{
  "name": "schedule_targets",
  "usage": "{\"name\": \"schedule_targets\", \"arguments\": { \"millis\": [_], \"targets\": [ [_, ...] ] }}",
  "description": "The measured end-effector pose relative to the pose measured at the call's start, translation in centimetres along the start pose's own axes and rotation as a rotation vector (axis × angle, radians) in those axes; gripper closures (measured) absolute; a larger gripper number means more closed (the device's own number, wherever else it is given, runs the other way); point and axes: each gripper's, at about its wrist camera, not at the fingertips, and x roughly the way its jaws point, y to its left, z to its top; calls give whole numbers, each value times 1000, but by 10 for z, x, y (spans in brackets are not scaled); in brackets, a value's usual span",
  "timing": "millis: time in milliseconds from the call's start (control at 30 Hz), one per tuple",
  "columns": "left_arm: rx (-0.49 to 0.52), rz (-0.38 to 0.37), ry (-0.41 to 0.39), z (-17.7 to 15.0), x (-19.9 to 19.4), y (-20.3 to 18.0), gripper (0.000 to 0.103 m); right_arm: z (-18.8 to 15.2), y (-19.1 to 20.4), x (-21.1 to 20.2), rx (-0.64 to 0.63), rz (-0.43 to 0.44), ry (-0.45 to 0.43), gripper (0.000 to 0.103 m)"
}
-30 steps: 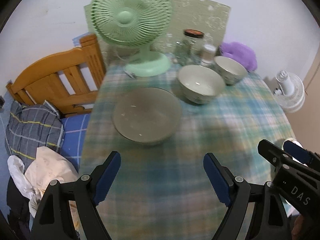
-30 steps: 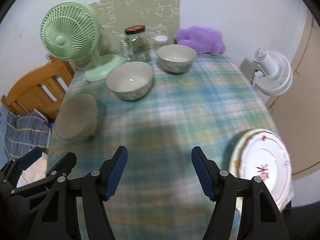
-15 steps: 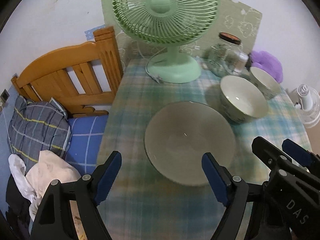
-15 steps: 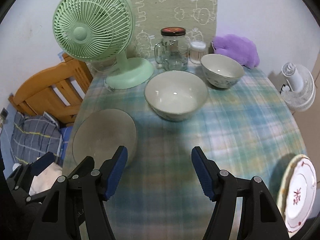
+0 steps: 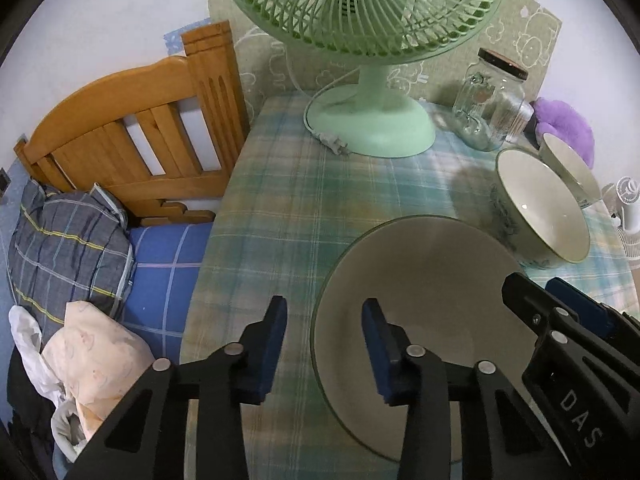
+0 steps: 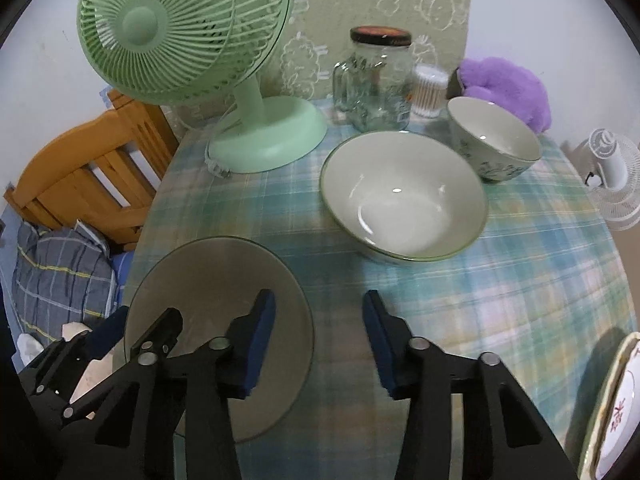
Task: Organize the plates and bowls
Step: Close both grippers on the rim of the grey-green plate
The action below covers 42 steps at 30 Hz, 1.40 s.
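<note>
1. Left view, in front of the fan [image 5: 372, 12]: left gripper [image 5: 324, 344] at a medium gap, holding nothing. Its fingers straddle the near-left rim of the big bowl [image 5: 432, 288], one pad outside, one inside; contact not confirmed.
2. Same view: mid bowl [image 5: 540, 212] right of the fan base, just beyond the big bowl. Small bowl [image 5: 572, 168] behind it. Jar [image 5: 490, 104] right of the fan.
3. Right view, fan [image 6: 180, 28] at back left: right gripper [image 6: 318, 332] medium-wide and empty, over bare cloth [image 6: 500, 280], its left pad above the big bowl's right edge.
4. Same view: plates [image 6: 616, 412] far from the fan, at the near-right table edge, apparently stacked.
5. Progress, as judged: bowls all separate, none nested. Start stage; nesting the bowls is left.
</note>
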Motion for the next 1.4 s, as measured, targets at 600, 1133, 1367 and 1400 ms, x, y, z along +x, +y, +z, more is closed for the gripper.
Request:
{"name": "schedule_targets", "arguments": {
  "millis": [600, 1133, 1367, 1400],
  "targets": [
    [61, 4, 26, -3, 0, -8, 84, 0, 15, 8, -62, -21, 25, 83],
    [64, 12, 21, -36, -44, -33, 83, -33, -14, -44, -42, -1, 38, 83],
    [57, 11, 32, -57, -65, -60, 83, -52, -41, -67, -44, 2, 45, 83],
    [58, 9, 34, -60, -68, -66, 82, -55, -47, -71, -43, -1, 47, 83]
  ]
}}
